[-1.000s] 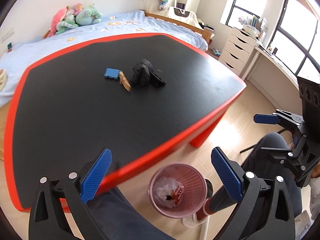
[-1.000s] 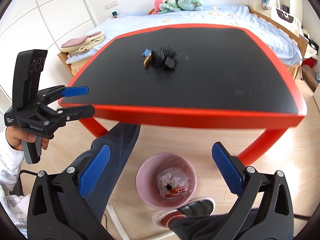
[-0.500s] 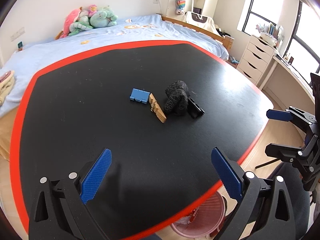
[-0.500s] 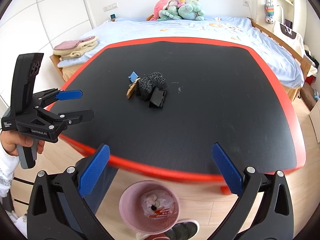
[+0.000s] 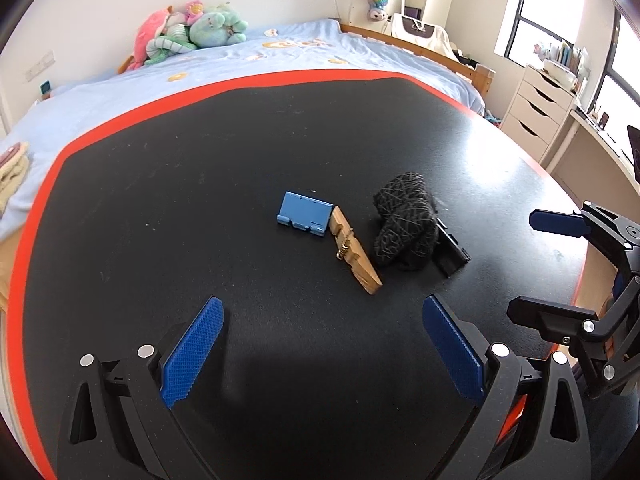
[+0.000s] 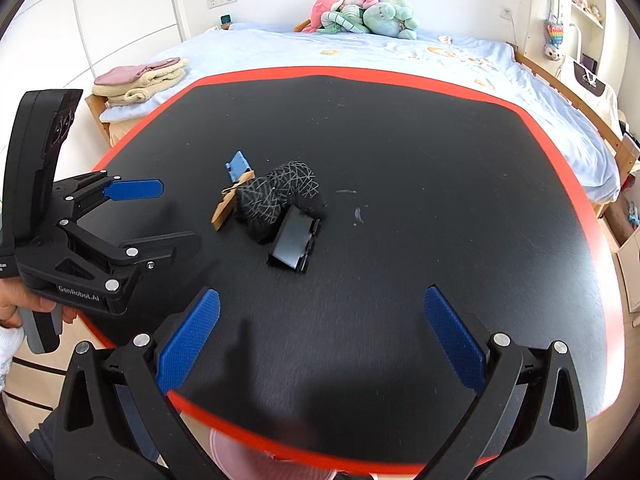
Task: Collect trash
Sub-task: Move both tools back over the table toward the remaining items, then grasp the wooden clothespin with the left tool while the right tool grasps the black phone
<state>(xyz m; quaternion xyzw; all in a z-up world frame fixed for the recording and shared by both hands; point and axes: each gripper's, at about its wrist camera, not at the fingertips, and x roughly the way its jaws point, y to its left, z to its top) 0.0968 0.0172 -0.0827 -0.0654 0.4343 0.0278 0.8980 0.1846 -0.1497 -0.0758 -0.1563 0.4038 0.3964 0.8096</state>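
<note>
A small cluster lies mid-table: a blue plastic piece, a wooden clothespin, a crumpled black mesh wad and a black plastic holder. The same cluster shows in the right wrist view: blue piece, clothespin, wad, holder. My left gripper is open and empty, above the table just short of the clothespin. My right gripper is open and empty, near the table's front edge, short of the holder. A sliver of the pink bin shows below the edge.
The black table has a red rim. A blue bed with plush toys lies behind it. White drawers stand at right. Folded towels lie on the bed's corner.
Both grippers have risen from the bin by the floor and moved forward over the table toward the cluster. The bin has dropped almost out of view. Both stay open.
</note>
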